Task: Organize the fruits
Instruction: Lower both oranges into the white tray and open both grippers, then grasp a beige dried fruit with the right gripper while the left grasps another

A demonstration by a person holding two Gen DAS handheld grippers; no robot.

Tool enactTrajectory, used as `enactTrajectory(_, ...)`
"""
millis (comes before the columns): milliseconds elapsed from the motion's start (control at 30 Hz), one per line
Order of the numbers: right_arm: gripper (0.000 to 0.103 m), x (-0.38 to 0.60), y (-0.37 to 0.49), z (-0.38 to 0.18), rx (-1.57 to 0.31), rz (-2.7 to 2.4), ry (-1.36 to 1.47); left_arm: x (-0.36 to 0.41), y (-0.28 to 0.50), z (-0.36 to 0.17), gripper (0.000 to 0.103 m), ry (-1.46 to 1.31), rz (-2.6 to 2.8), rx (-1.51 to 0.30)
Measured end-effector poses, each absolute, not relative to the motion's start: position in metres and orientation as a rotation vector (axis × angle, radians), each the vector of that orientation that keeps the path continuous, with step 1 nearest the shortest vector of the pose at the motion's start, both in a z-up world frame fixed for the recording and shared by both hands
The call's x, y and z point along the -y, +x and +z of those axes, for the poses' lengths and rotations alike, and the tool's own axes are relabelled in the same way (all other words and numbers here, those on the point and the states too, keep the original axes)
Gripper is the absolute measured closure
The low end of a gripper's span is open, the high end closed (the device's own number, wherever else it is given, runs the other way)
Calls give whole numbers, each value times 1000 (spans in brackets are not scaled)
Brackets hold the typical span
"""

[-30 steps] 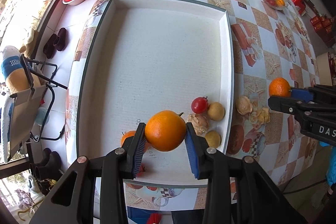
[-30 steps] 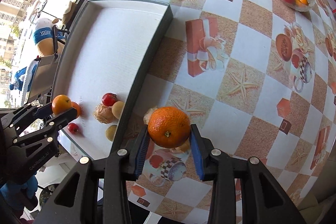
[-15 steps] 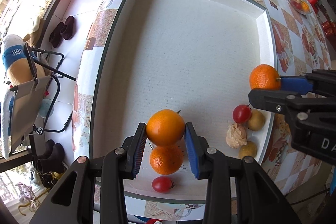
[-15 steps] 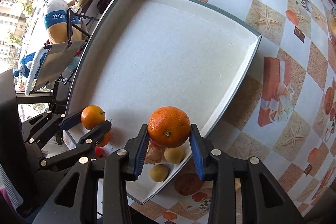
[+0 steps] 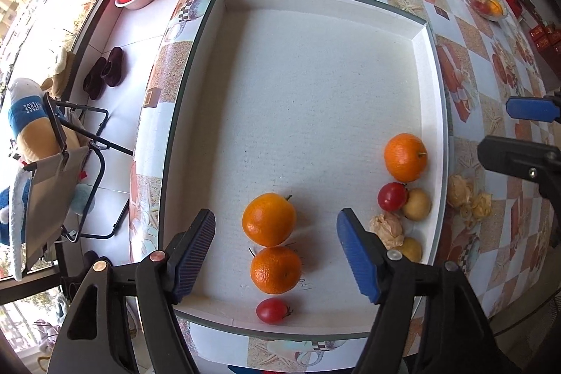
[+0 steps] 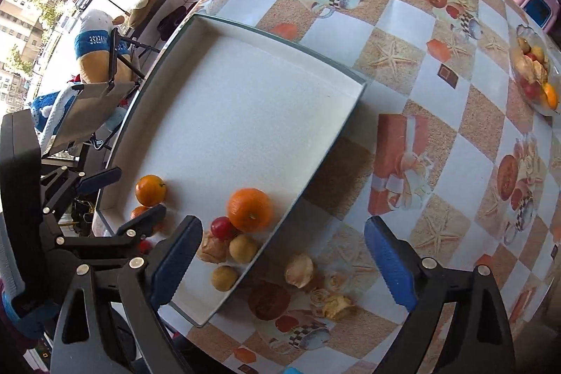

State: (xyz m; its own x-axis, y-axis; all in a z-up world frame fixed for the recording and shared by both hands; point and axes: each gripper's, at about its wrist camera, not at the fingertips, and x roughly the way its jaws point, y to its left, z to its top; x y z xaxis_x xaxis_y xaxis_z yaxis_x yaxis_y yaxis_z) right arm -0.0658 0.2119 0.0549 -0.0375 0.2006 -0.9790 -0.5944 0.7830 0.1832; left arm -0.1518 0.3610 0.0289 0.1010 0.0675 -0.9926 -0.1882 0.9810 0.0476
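Jaws spread; oranges [image 5: 269,219] lie between.

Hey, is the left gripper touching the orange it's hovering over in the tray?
Apart. In the left wrist view, the left gripper is open wide, with bare tray floor showing between each pad and the orange.
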Motion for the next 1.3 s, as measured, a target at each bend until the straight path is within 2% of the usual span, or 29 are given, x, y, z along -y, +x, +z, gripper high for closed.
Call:
enactTrajectory(233, 8, -155, -86, 25, -1521, 608, -487, -341, -156, 30, 28, -78, 155, -1470)
enactTrajectory(533, 9, -187, -111, -1, -1444, 754, -624, -322, -167, 34, 28, -42, 138, -1498)
enactTrajectory(567, 12, -191, -112, -3, -1432, 766, -636, -321, -168, 35, 28, -36, 137, -1501)
enactTrajectory(633, 46, -198, -113, -5, -1410, 790, -656, -320, -172, 37, 28, -28, 136, -1507)
enactTrajectory(667, 51, -202, -114, -8, -1411, 797, -662, -320, -173, 37, 28, -25, 136, -1510)
enactTrajectory(700, 52, -205, -114, -8, -1401, 795, -670, -319, -175, 38, 28, -21, 135, -1512)
enactTrajectory(800, 79, -206, -111, -6, -1398, 796, -658, -315, -177, 41, 28, -13, 123, -1512)
enactTrajectory(1133, 79, -103, -61, 27, -1497, 591, -194, -240, -147, 46, 28, 18, -101, -1465)
enactTrajectory(1300, 79, -42, -54, 31, -1538, 464, -64, -187, -127, 24, 28, 61, -198, -1489)
